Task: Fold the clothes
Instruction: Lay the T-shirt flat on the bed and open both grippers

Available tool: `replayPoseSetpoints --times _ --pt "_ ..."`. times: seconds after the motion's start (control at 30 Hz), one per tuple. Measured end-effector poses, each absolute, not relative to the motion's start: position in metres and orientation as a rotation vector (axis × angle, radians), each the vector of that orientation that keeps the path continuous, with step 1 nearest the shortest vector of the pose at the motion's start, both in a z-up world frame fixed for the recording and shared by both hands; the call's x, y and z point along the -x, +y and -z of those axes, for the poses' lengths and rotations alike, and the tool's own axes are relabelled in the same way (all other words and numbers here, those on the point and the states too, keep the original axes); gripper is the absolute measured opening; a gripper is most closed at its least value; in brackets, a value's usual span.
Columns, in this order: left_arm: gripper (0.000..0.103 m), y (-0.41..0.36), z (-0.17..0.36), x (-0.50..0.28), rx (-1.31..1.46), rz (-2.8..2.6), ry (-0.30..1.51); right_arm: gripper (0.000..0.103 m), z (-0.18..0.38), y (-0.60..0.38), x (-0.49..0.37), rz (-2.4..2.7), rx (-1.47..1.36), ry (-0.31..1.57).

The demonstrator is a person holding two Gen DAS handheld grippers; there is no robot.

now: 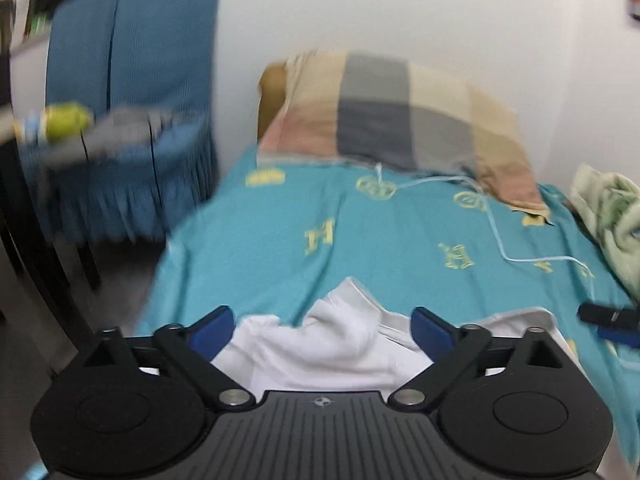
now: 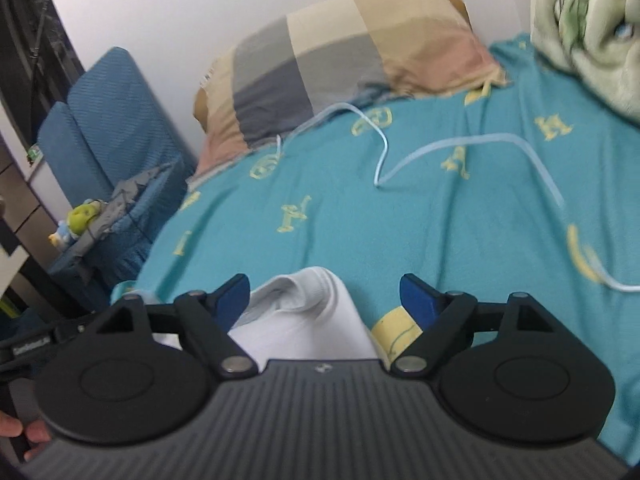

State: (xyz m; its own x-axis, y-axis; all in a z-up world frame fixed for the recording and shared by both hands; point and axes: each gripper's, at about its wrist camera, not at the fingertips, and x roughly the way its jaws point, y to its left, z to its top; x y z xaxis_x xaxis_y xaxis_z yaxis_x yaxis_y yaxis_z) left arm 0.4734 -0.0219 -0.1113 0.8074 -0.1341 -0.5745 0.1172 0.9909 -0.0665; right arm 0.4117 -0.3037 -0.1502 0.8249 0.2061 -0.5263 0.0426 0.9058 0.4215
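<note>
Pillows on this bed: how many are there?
1. A single checked pillow lies at the head of the bed against the wall, its edge resting on the teal bedspread. The crumpled green blanket beside it could hide another.

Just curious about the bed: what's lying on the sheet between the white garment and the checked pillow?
A thin pale cord snakes across the teal sheet between the white garment and checked pillow; the rest is bare, clearest in the right wrist view.

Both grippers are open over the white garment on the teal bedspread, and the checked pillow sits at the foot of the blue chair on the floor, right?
Not quite. The checked pillow lies on the teal bedspread against the wall, not on the floor by the blue chair; the left wrist view shows it. Left gripper and right gripper are open over the white garment.
</note>
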Motion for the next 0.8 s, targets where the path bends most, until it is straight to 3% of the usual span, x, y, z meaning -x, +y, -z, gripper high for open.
replayPoseSetpoints --times 0.4,0.63,0.8 --pt "0.101 -0.005 0.052 -0.26 0.083 0.186 0.603 0.083 0.083 -0.357 -0.223 -0.056 -0.528 0.554" --pt "0.1 -0.017 0.046 -0.142 0.093 0.194 0.609 0.066 0.07 -0.372 -0.142 -0.043 -0.54 0.602" --pt "0.1 -0.028 0.057 -0.096 0.067 0.2 0.6 0.061 0.077 -0.361 -0.116 -0.07 -0.511 0.593"
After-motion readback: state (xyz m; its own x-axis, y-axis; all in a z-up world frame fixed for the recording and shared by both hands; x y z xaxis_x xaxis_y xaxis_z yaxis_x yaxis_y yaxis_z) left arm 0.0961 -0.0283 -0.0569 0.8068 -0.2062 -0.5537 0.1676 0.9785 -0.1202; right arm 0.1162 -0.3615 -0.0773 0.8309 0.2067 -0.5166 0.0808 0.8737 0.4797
